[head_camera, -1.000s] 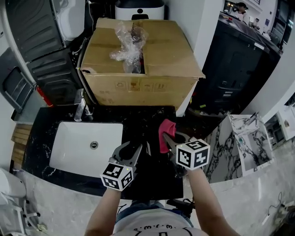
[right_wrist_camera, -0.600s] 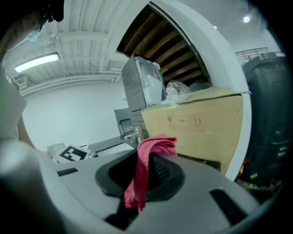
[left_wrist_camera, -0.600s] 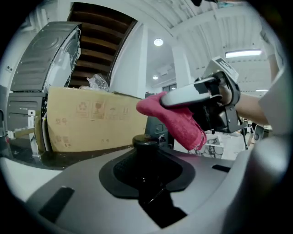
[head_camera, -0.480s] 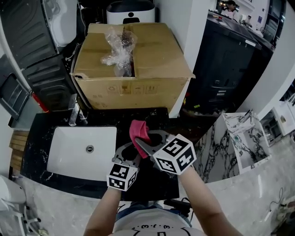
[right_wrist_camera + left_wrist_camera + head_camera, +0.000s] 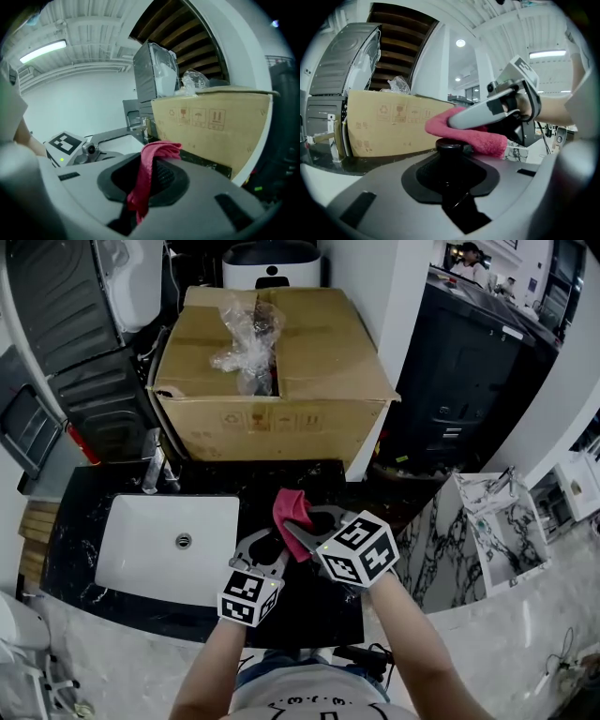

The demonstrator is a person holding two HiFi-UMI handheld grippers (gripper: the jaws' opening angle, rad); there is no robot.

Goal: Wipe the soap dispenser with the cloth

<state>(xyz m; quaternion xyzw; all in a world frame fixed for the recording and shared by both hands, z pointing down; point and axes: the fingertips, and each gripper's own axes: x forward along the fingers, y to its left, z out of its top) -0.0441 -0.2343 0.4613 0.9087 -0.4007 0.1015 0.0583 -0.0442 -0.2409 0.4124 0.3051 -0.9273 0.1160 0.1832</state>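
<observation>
Near the front edge of the desk (image 5: 300,615), about halfway along it, the black soap dispenser (image 5: 450,146) sits between the jaws of the left tool (image 5: 265,547). The left tool is pinching it, and only its round dark top shows. The pink cloth (image 5: 474,135) lies right on that top and touches it. The right tool (image 5: 306,527) is pinching the cloth. It comes in from the right side and holds the cloth over the dispenser. In the right gripper view, a strip of the cloth hangs down between that tool's jaws. The two tools are very close together, with the right one just beyond the left one.

The desk is black with pale lines in it. A white sink (image 5: 169,540) is set in its left half. A shiny tap (image 5: 153,470) stands by the sink's far left corner. A big brown cardboard box (image 5: 272,362) stands behind the far edge of the desk. Crinkly clear plastic (image 5: 246,338) pokes out of its top. A white stand with dark lines (image 5: 487,531) is off to the right of the desk. A tall dark cabinet (image 5: 478,381) stands farther back on the right. Long lights shine on a white ceiling in the gripper views.
</observation>
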